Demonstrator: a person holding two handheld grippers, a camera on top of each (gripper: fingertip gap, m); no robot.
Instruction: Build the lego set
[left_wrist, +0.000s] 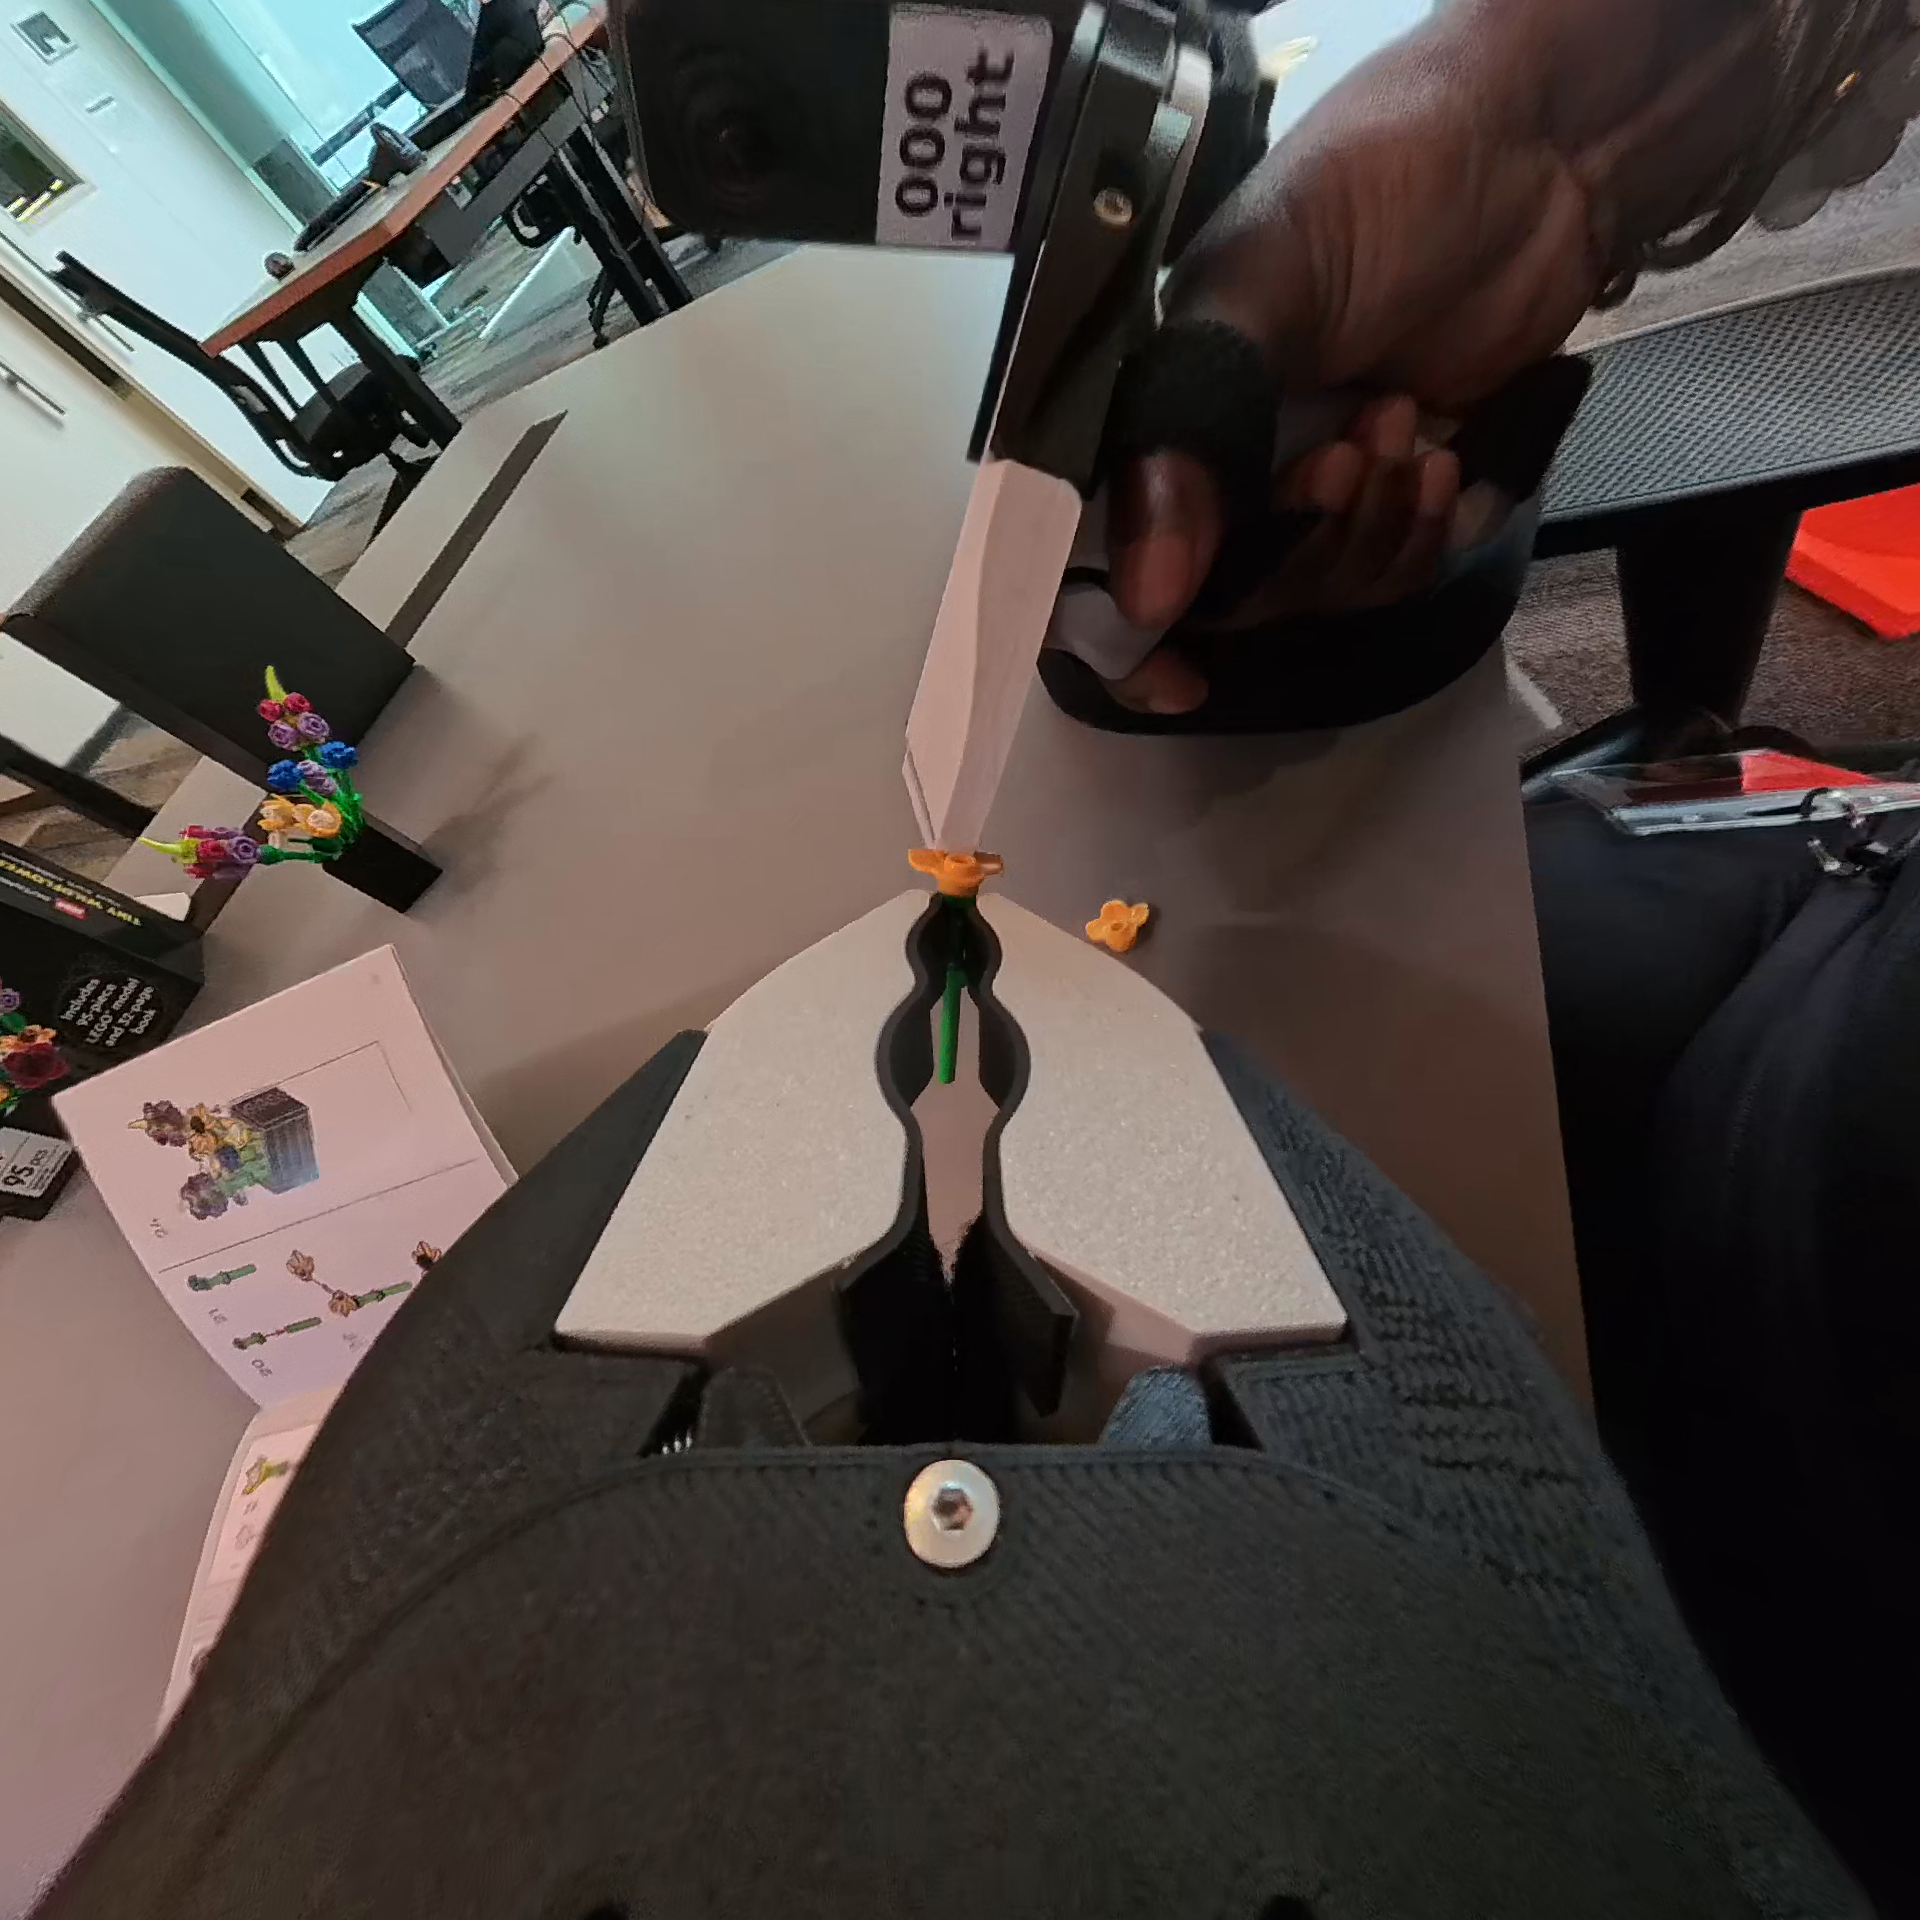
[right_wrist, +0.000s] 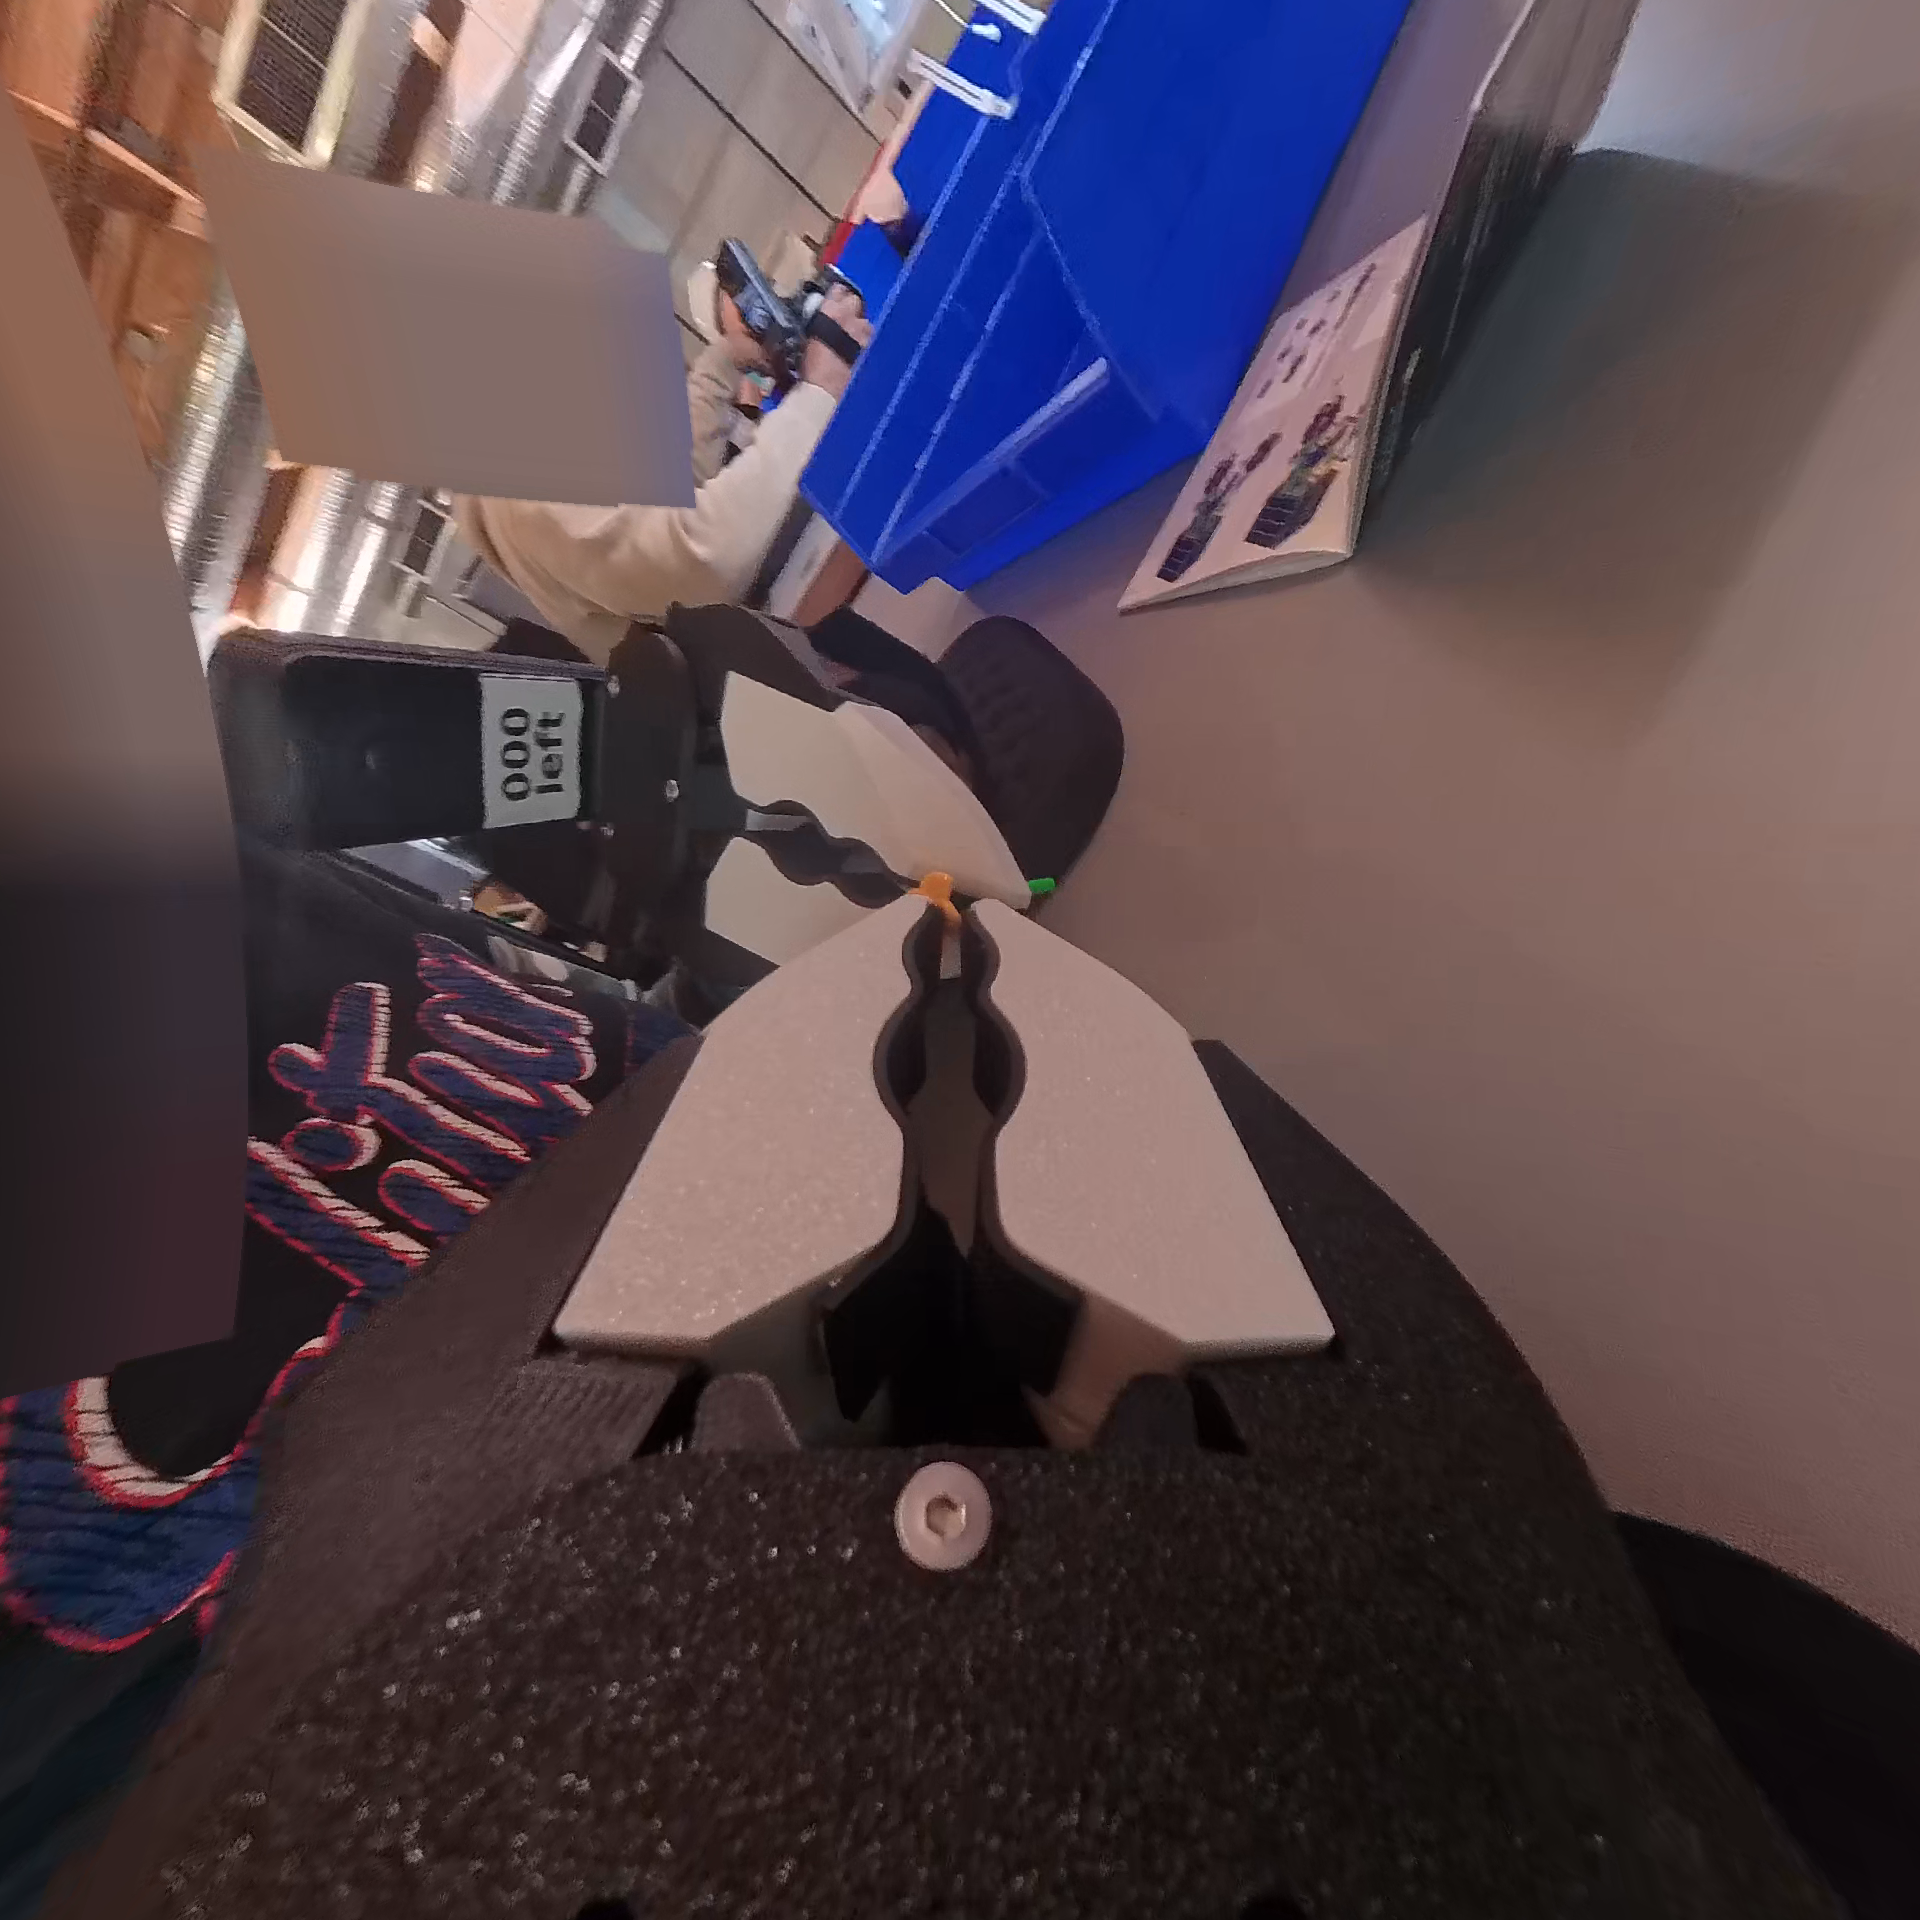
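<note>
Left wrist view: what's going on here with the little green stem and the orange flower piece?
A person is building a lego flower with two tools. The left hand-held gripper is shut on a green stem. The right hand-held gripper comes down from above, its tips on the orange flower piece at the stem's top. A second orange flower lies loose on the grey table. Finished flowers and an instruction booklet sit to the left.

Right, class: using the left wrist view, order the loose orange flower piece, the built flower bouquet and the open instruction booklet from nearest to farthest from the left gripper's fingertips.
1. Loose orange flower piece, just right of the left gripper.
2. Instruction booklet, lower left.
3. Flower bouquet, far left; close to the booklet's range, so that order is less sure.
</note>
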